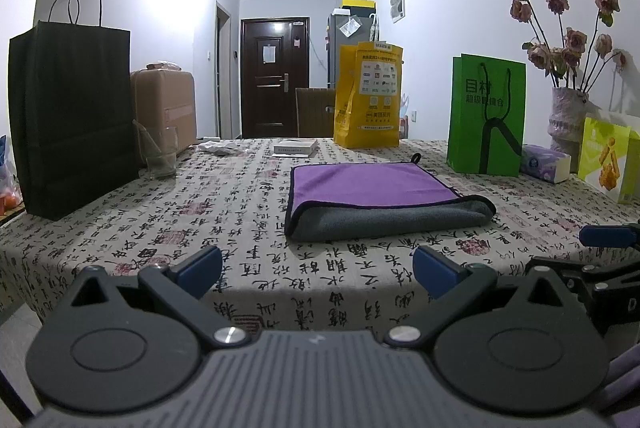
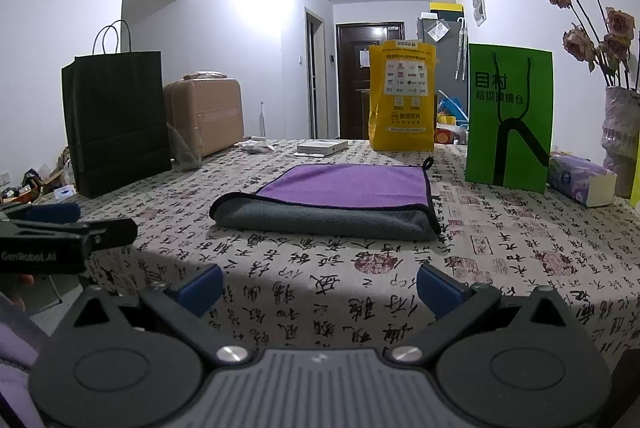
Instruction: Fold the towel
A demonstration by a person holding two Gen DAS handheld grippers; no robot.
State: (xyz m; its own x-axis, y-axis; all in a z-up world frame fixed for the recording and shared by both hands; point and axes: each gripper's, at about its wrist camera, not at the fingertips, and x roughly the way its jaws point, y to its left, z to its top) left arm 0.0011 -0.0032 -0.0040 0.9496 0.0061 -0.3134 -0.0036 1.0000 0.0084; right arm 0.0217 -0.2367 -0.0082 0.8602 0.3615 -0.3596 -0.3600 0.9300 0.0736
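Observation:
A purple towel (image 1: 368, 184) with a grey underside lies folded on the table with the calligraphy-print cloth (image 1: 240, 212), its rounded fold facing me. It also shows in the right wrist view (image 2: 344, 184). My left gripper (image 1: 318, 270) is open and empty, held back at the table's near edge, short of the towel. My right gripper (image 2: 320, 288) is open and empty, also at the near edge. The right gripper's fingers (image 1: 608, 234) show at the right of the left view; the left gripper's fingers (image 2: 56, 214) show at the left of the right view.
A black paper bag (image 1: 72, 116) and a glass (image 1: 160, 152) stand at the left. A yellow bag (image 1: 368, 96) and a small white box (image 1: 296, 147) sit at the back. A green bag (image 1: 486, 116), tissue pack (image 1: 546, 162) and flower vase (image 1: 566, 116) stand right.

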